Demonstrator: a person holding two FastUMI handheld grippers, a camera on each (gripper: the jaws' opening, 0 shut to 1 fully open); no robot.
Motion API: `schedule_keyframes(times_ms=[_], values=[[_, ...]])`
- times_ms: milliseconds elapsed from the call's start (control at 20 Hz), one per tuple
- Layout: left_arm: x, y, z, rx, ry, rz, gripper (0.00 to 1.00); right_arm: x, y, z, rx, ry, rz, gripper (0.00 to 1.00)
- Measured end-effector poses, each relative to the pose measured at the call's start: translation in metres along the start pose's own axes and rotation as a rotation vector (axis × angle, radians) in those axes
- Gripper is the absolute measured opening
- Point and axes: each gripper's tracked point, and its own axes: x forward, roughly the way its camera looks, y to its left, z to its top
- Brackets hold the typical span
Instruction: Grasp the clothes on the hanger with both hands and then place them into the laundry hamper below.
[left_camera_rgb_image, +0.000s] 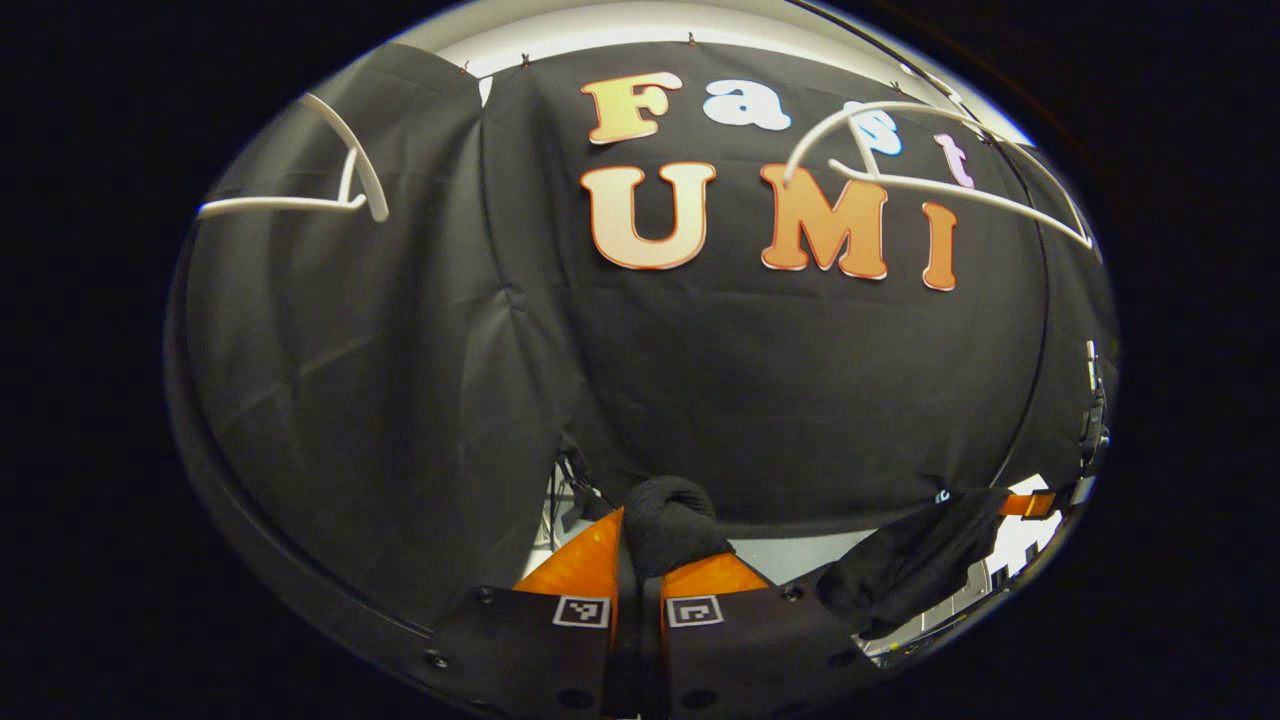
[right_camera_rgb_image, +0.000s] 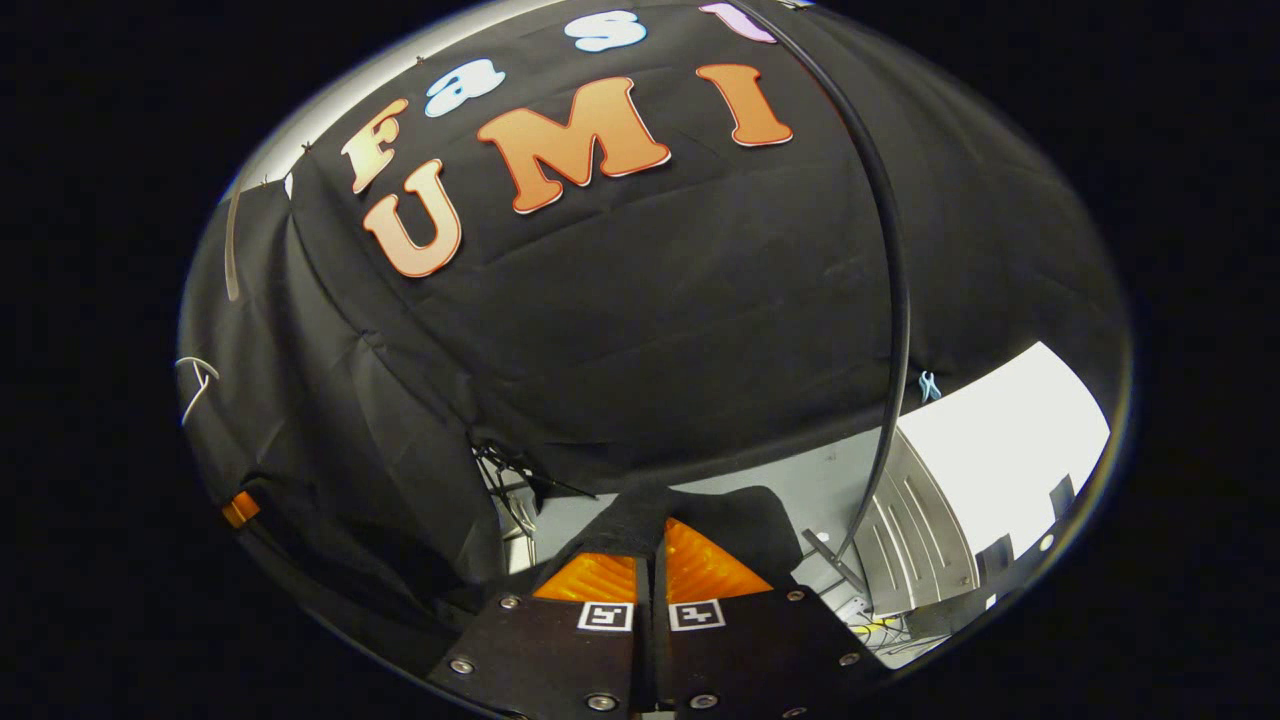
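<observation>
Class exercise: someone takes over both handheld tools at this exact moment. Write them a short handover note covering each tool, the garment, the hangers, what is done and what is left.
Left tool: shut on the black garment, a bunched fold pinched between its fingers.
Right tool: shut on another part of the same garment.
The cloth stretches between the two tools, toward the far tool at the right edge of the left gripper view.
Hangers: two white hangers and hang bare above.
Done: garment gripped with both tools and off the hanger.
Left: lower it into the laundry hamper, then open both tools.
</observation>
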Motion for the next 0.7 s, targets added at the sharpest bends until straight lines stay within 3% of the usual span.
schedule_keyframes(times_ms=[700], values=[[0.044,-0.14,-0.082,0.067,0.21,-0.245,0.07,0.014,-0.019,-0.076,0.026,0.125,-0.045,0.0]])
